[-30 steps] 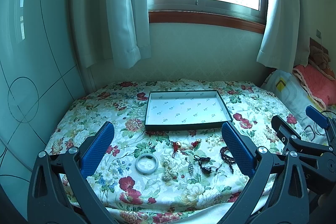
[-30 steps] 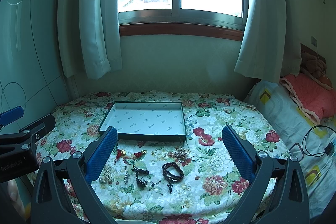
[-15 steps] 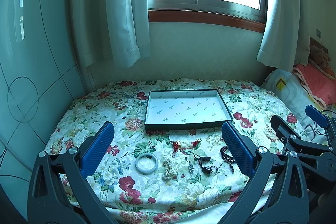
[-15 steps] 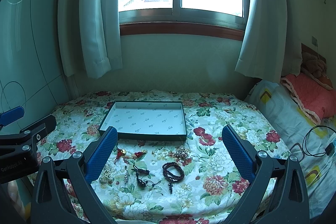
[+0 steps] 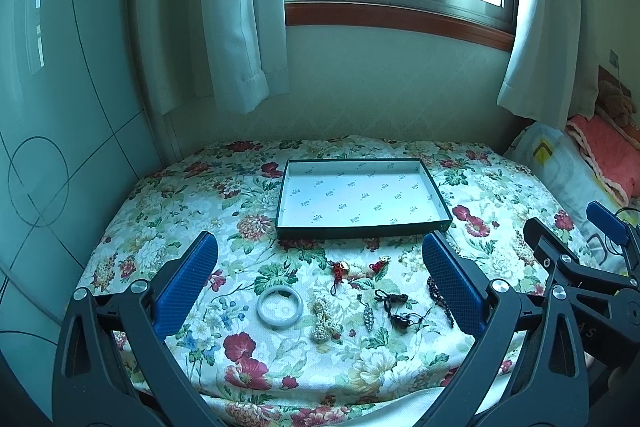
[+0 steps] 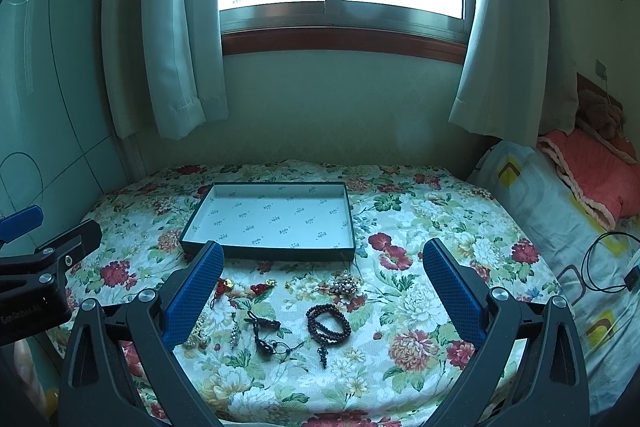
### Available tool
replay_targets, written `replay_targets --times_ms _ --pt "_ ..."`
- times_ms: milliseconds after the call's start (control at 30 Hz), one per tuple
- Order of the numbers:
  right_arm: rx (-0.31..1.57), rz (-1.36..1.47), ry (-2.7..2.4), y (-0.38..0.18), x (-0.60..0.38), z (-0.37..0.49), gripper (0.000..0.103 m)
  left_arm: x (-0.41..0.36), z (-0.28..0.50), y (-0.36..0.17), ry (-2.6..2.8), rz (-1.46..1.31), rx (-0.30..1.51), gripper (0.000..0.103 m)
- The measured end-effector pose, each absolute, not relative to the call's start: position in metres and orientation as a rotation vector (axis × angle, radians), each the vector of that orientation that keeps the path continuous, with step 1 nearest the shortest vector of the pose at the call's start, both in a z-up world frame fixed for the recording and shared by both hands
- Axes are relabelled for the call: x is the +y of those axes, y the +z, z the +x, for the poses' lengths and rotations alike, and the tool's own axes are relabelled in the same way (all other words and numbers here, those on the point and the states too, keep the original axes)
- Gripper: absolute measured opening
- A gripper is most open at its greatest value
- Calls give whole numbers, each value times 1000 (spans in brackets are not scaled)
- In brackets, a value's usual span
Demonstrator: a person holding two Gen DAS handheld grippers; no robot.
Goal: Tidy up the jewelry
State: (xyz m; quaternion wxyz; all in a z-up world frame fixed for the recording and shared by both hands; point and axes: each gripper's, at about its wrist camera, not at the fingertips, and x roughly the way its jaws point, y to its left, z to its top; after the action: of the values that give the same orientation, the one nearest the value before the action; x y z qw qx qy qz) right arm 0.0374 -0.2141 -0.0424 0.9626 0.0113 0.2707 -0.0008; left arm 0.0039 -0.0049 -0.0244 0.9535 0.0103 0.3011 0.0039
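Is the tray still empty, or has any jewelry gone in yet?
Empty. The tray shows only its printed liner; the white bangle and dark bead bracelet lie on the bedspread.

glossy smooth bangle (image 5: 279,307), dark round-beaded bracelet (image 6: 328,320), printed paper-lined tray (image 5: 362,225), floral cloth bedspread (image 5: 160,227)

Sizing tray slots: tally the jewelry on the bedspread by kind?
White bangle: 1
Cream bead bunch: 1
Silver pendant: 1
Red charms: 2
Black cord piece: 1
Dark bead string: 1
Pearly cluster: 1
Total: 8
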Motion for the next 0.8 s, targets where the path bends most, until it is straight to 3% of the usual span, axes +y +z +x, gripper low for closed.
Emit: replay_targets --times_ms 800 --pt "961 184 34 -225 -259 131 98 49 126 -210 70 -147 1067 101"
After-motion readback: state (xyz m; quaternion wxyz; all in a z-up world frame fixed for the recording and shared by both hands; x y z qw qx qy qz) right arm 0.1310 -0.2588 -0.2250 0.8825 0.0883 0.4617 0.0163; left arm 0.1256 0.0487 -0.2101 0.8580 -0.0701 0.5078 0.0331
